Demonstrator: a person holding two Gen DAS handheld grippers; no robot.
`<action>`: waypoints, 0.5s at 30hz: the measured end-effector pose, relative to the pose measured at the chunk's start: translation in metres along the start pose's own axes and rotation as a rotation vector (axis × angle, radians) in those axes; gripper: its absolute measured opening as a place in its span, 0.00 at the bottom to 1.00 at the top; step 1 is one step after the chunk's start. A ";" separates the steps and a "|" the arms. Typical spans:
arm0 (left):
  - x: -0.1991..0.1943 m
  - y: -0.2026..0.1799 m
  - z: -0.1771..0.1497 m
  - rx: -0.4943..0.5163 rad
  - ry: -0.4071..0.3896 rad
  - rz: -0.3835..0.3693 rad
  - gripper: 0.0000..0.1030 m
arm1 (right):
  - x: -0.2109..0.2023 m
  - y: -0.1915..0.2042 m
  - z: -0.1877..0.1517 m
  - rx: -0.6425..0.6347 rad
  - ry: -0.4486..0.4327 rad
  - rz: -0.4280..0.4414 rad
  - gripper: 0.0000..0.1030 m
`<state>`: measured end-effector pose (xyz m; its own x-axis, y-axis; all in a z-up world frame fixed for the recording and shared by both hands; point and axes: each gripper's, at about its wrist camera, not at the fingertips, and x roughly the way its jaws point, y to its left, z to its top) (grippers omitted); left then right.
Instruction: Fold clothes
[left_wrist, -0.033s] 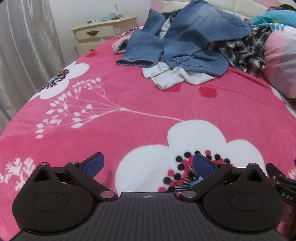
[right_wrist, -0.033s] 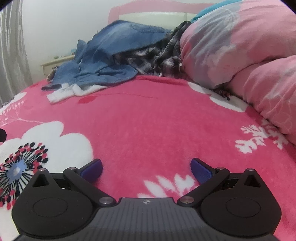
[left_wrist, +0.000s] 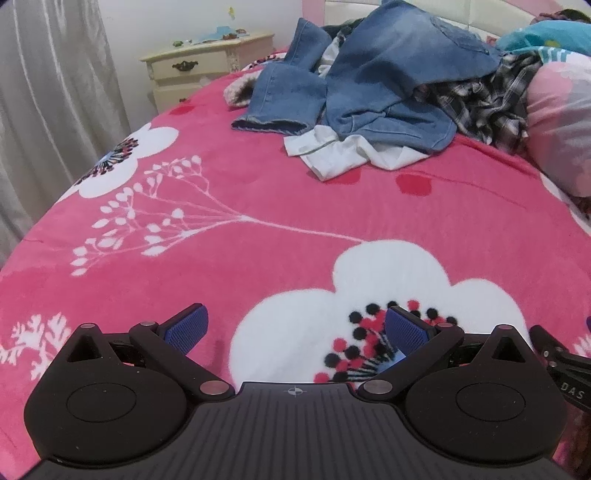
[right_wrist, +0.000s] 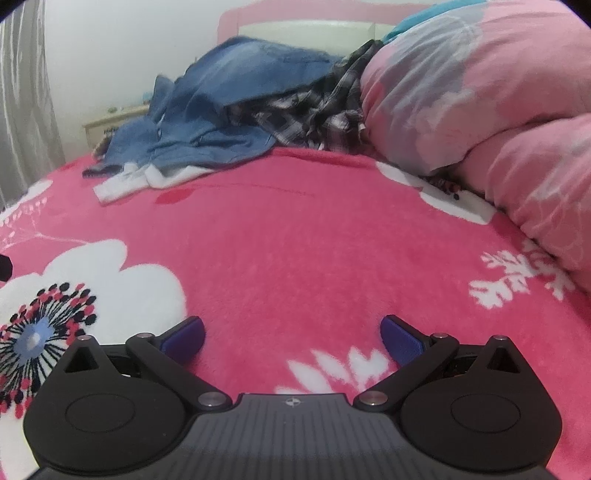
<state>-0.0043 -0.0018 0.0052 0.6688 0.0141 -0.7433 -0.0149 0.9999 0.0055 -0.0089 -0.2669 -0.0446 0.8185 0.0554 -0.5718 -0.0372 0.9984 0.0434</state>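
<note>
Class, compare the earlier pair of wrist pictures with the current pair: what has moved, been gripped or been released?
Nothing has visibly changed. Both the left gripper and the right gripper hang open and empty over the pink blanket, and the pile of clothes lies untouched at the far end.

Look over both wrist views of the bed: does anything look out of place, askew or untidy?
Yes. The clothes lie in a crumpled heap at the far end of the pink blanket: denim garments piled over a white shirt and a plaid shirt, all unfolded. Both grippers, left and right, are open and empty.
</note>
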 end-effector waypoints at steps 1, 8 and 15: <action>-0.004 -0.001 0.000 0.003 -0.006 0.001 1.00 | -0.003 0.003 0.004 0.005 0.004 -0.003 1.00; -0.033 -0.010 0.010 0.028 -0.034 -0.004 1.00 | -0.025 0.022 0.035 0.041 0.035 -0.022 1.00; -0.050 -0.011 0.029 -0.011 -0.061 -0.095 1.00 | -0.047 0.040 0.066 0.076 0.066 -0.042 1.00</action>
<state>-0.0161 -0.0135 0.0622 0.7118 -0.0795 -0.6978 0.0425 0.9966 -0.0702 -0.0111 -0.2300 0.0379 0.7786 0.0169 -0.6273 0.0419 0.9960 0.0789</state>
